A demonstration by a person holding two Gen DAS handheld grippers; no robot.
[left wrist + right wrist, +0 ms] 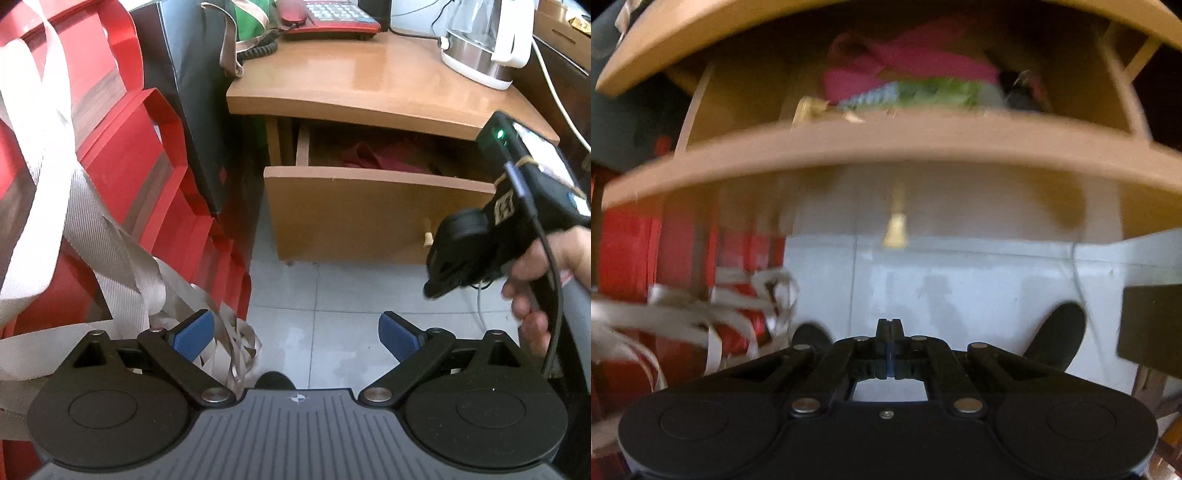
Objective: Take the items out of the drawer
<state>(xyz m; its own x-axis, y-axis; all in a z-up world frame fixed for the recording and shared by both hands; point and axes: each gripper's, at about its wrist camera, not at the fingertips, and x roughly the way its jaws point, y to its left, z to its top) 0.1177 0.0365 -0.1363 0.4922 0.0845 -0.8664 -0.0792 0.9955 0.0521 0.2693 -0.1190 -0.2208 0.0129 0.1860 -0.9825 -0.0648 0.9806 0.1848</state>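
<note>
Drawer open ahead of my fingers, nothing taken yet; right gripper pressed closed, empty; left gripper spread wide, empty; next, reach the pink cloth.

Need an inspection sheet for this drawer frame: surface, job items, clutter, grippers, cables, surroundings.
Surface: pale tiled floor, bare in front of the cabinet; glossy wooden cabinet top.
Job's things: light wooden drawer pulled open; pink cloth and green-and-blue items inside, blurred.
Clutter: red desk telephone and clear electric kettle on a white base on the cabinet top.
Grippers: left gripper open, empty, over the floor; right gripper shut, nothing between the pads, in front of the drawer.
Cables: white cord beside the kettle; black cable on the right gripper.
Surroundings: red gift bags with beige ribbon handles to the left; black shoes on the floor.
</note>
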